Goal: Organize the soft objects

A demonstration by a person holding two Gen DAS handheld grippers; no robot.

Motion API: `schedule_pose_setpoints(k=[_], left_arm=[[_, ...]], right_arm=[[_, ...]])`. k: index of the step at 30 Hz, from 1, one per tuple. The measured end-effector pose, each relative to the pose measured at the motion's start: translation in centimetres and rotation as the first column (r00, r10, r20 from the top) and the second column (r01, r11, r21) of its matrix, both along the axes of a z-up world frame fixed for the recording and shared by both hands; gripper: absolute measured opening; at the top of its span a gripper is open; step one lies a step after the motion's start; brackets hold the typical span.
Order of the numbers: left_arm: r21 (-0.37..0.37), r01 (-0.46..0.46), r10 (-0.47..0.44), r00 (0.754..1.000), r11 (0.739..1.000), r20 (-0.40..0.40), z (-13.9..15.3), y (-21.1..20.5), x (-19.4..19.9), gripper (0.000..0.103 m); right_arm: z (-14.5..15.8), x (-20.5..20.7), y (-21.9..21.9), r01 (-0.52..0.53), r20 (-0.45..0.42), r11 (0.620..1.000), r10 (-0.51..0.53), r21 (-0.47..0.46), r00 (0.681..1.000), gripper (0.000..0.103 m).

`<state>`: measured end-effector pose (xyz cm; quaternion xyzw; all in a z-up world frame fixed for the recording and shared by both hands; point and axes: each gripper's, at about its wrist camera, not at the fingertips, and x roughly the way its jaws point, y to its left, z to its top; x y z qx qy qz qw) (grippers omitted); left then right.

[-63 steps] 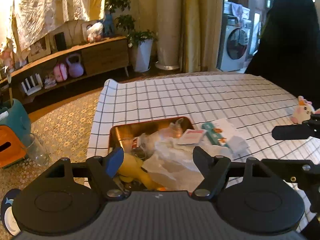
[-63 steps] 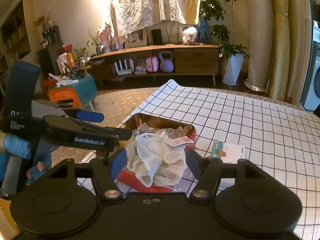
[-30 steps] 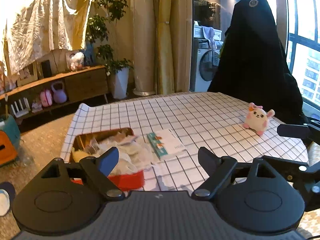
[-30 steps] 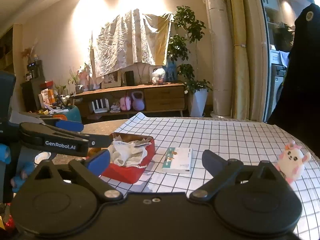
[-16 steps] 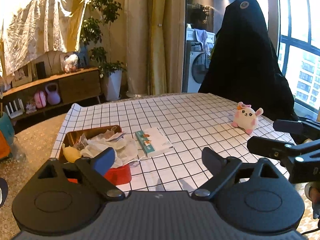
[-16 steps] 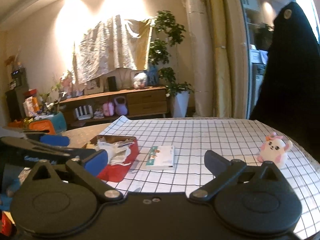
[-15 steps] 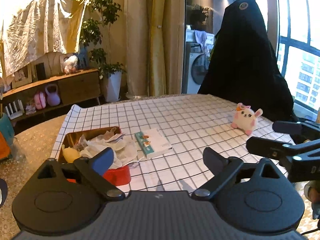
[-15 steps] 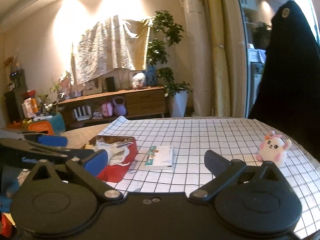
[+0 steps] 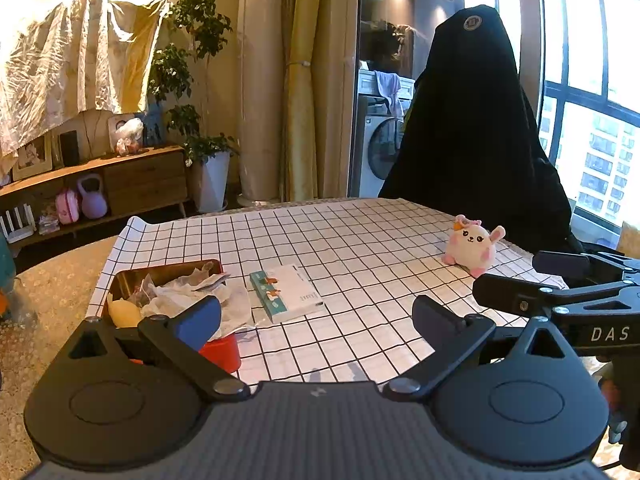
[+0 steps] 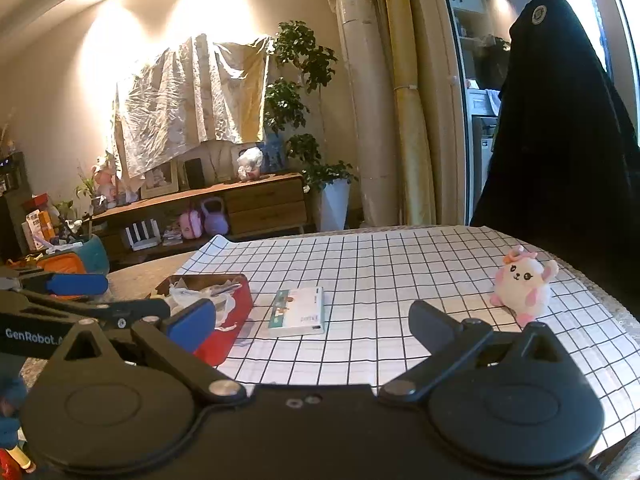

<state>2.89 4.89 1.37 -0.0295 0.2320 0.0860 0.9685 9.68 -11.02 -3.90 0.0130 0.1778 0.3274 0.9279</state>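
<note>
Warm lamplight fills a living room with a low wooden sideboard (image 10: 224, 208), a potted plant (image 9: 208, 160) and a crumpled sheet (image 10: 192, 100) hung over the wall behind it. Nearer, the counter (image 9: 360, 248) is covered with a white cloth gridded in black lines.

At the counter's left end sits a red tin box (image 10: 228, 320) with a gold inside, heaped with crumpled white plastic wrappers (image 9: 188, 300); a yellow soft piece (image 9: 122, 314) shows at its near left corner in the left wrist view. Just beside the box, to its right, lies a flat white pack with a teal edge (image 9: 286, 292), flat on the cloth and apart from the box.

Well apart from both, toward the counter's right side, a small pink-and-white plush toy (image 9: 472, 246) sits upright on the cloth, facing the cameras, with an orange tuft on its head. Behind it stands a chair draped in black fabric (image 9: 476, 140).

The left gripper (image 9: 316, 316) hangs low over the near edge of the counter, its jaws spread wide with nothing between them; they have just been opening. Its left finger (image 9: 198, 320) carries a blue pad. The right gripper (image 10: 312, 320) likewise has its jaws wide apart and empty, over the bare cloth between the pack and the plush toy. Each gripper shows at the edge of the other's view.
</note>
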Motion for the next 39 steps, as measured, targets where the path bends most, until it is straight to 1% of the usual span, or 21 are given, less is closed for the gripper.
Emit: schedule_pose_setpoints(k=[5,15,26,39], left_arm=[[-0.015,0.004,-0.003,1.0,1.0,0.009,0.1,0.1,-0.3,0.102],[-0.015,-0.008,0.008,1.0,1.0,0.013,0.1,0.0,-0.4,0.102],[-0.008,-0.023,0.023,1.0,1.0,0.003,-0.1,-0.4,-0.3,0.102],[-0.029,-0.042,0.042,0.999,0.999,-0.027,-0.9,0.0,0.1,0.102]], right_arm=[[0.0,-0.1,-0.1,0.008,0.004,1.0,-0.008,-0.001,1.0,0.103],[-0.1,-0.2,-0.1,0.009,0.002,1.0,-0.009,0.004,1.0,0.103],[-0.5,-0.4,-0.1,0.007,-0.013,1.0,-0.007,0.004,1.0,0.103],[-0.9,-0.1,0.6,-0.003,-0.038,1.0,0.002,-0.02,0.999,0.103]])
